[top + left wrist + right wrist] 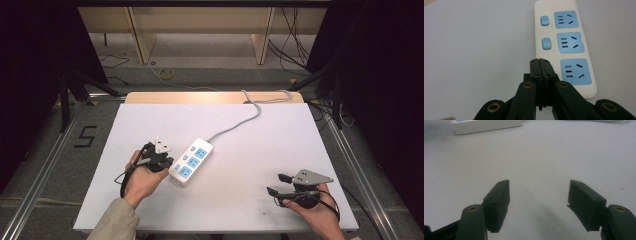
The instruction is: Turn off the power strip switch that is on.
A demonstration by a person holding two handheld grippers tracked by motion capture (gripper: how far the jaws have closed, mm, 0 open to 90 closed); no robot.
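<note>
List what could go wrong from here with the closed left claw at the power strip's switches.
1. The left claw, jaws shut, covers the nearest rocker switch; pressing off-centre could push the power strip along the smooth white table instead of toggling it.
2. Nothing steadies the strip: the right claw sits open, well apart from it.
3. The tip could slide toward the nearest blue socket.

We hold the left claw [167, 161] at eight o'clock, jaws pressed together, pointing toward two; the right claw [278, 184] at four o'clock, jaws spread wide, pointing toward nine.
</note>
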